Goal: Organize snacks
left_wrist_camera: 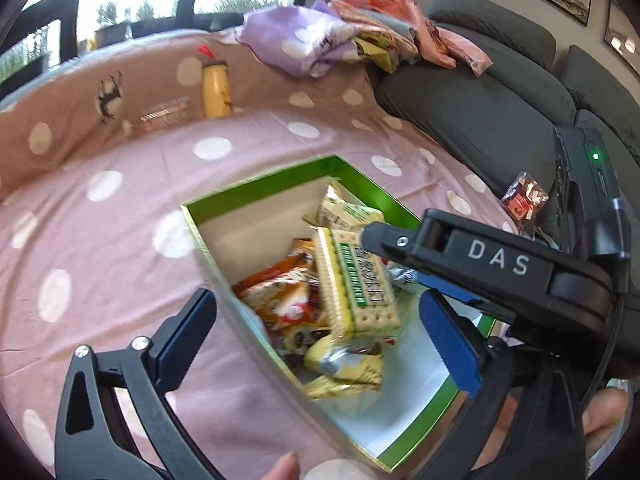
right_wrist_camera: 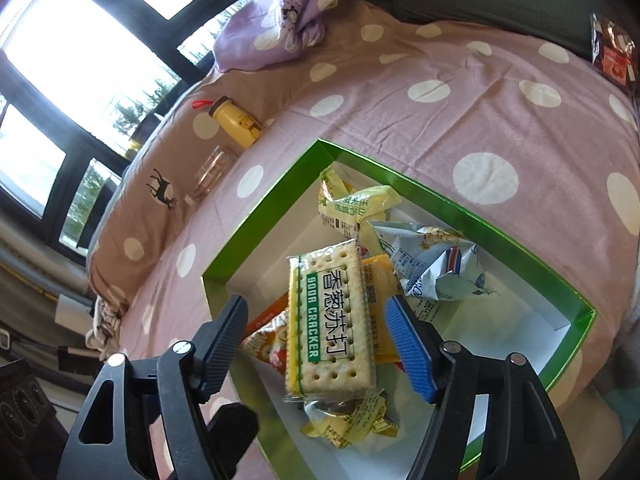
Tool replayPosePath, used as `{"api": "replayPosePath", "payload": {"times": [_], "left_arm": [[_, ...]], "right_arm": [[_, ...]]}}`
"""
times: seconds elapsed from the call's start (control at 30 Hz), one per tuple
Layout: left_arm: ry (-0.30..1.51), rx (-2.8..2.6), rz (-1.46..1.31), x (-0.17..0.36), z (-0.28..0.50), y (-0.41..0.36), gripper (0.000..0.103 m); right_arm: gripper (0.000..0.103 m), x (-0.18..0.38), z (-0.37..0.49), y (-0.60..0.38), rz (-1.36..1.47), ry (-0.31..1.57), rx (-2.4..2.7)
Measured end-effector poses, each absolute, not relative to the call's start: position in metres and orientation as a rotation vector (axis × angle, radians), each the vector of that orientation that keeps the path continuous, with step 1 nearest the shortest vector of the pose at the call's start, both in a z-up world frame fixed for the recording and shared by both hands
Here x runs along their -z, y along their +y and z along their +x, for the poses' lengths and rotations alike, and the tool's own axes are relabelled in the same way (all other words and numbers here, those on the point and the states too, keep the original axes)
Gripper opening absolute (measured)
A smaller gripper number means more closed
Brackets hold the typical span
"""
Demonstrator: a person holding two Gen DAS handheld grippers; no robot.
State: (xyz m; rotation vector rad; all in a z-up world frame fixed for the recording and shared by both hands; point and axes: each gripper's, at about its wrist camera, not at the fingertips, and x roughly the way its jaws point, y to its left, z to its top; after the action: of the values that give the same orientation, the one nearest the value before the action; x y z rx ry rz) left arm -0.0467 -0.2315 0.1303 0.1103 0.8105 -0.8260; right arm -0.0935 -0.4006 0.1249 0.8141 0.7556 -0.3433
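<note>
A green-rimmed box (left_wrist_camera: 264, 180) (right_wrist_camera: 260, 224) with a white inside sits on a pink dotted cloth (left_wrist_camera: 120, 240). It holds several snack packets. A soda cracker pack (left_wrist_camera: 356, 284) (right_wrist_camera: 332, 312) lies on top of an orange packet (left_wrist_camera: 280, 300) (right_wrist_camera: 268, 332) and yellow packets (right_wrist_camera: 352, 204). A crumpled white-blue packet (right_wrist_camera: 436, 264) lies beside them. My left gripper (left_wrist_camera: 320, 332) is open wide over the box's near corner, holding nothing. My right gripper (right_wrist_camera: 318, 340) is open; the cracker pack lies between its fingers with gaps on both sides. Its black body (left_wrist_camera: 480, 260) reaches in from the right.
A yellow bottle (left_wrist_camera: 216, 88) (right_wrist_camera: 236, 122) and a glass (left_wrist_camera: 166, 114) (right_wrist_camera: 210, 176) stand at the cloth's far edge. Purple fabric (left_wrist_camera: 296, 40) (right_wrist_camera: 276, 28) and bags are heaped at the back. A red packet (left_wrist_camera: 524, 198) (right_wrist_camera: 612, 52) lies by the grey sofa (left_wrist_camera: 480, 100).
</note>
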Motion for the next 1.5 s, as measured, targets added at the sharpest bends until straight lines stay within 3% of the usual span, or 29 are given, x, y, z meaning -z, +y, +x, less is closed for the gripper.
{"api": "replayPosePath", "payload": {"times": [0.13, 0.43, 1.5], "left_arm": [[0.805, 0.832, 0.054, -0.136, -0.047, -0.212, 0.102], [0.816, 0.794, 0.04, -0.142, -0.049, -0.199, 0.102], [0.872, 0.772, 0.054, -0.134, -0.046, -0.197, 0.102]], "right_arm": [[0.081, -0.138, -0.098, -0.39, 0.766, 0.73, 0.37], [0.085, -0.167, -0.118, -0.373, 0.686, 0.657, 0.416], [0.086, -0.18, -0.123, -0.353, 0.607, 0.67, 0.478]]}}
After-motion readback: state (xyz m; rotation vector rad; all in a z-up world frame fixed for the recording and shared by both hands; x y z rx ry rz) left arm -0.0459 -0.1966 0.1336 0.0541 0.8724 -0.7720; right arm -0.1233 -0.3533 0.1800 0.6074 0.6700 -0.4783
